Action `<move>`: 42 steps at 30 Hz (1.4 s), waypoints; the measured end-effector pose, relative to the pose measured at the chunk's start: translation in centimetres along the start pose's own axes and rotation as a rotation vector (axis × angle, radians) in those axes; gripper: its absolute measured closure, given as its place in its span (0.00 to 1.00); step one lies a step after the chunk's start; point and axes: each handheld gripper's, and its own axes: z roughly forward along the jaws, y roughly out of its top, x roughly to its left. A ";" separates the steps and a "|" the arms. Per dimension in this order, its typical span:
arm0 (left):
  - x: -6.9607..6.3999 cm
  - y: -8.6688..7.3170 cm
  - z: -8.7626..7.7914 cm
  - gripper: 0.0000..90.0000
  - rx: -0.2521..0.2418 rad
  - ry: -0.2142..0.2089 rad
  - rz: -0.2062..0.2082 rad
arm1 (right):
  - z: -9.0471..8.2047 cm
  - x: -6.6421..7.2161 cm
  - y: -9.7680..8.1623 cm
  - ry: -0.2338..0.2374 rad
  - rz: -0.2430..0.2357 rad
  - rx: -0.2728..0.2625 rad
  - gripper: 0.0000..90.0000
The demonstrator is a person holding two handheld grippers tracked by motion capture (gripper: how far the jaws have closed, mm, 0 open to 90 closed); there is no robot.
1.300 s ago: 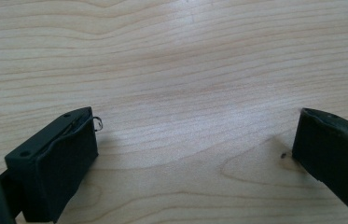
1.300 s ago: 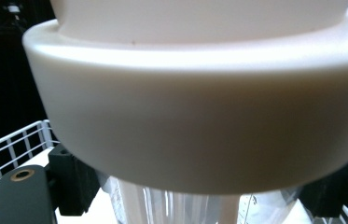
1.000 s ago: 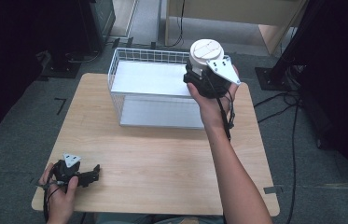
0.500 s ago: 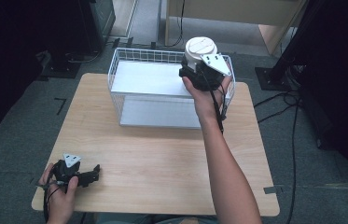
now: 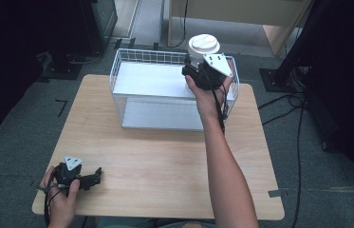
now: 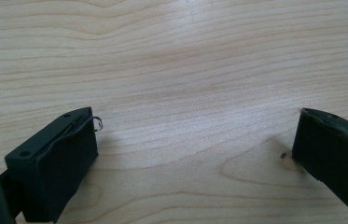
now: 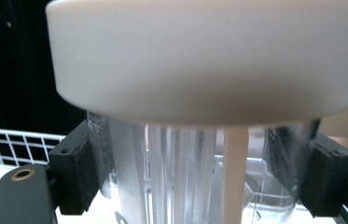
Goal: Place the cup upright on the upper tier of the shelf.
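My right gripper (image 5: pixel 202 66) jaws are clamped on the clear, white-lidded container (image 5: pixel 204 46), above the wire basket (image 5: pixel 117 80). Lower it upright, clearing the rim. Left gripper (image 5: pixel 96 175) jaws wide open, holding nothing.

The near half of the wooden table (image 5: pixel 165 161) lies bare, giving open passage from left to right. A white wire basket (image 5: pixel 132 76) stands across the far middle, its walls barring any level approach; its top is open. The right gripper (image 5: pixel 202 71), clamped on a clear white-lidded container (image 5: pixel 204 46), occupies the basket's far right corner. The left gripper (image 5: pixel 87 179) rests at the near left edge, jaws apart
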 end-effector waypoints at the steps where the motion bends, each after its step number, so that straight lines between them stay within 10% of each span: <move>1: 0.0 0.0 0.0 0.00 0.000 0.000 0.000 | 0.0 0.0 -0.1 -0.001 -0.004 -0.011 0.18; 29: 0.0 0.0 0.0 0.00 0.003 -0.001 0.003 | 2.8 0.1 -0.9 -0.016 -0.004 -0.048 0.18; 32: 0.0 0.0 0.0 0.00 0.002 -0.001 0.003 | 2.7 -0.5 -0.9 0.013 0.023 -0.026 0.01; 42: 0.0 0.0 0.0 0.00 0.004 -0.001 0.004 | 1.4 -1.2 -0.2 0.035 0.038 -0.031 0.00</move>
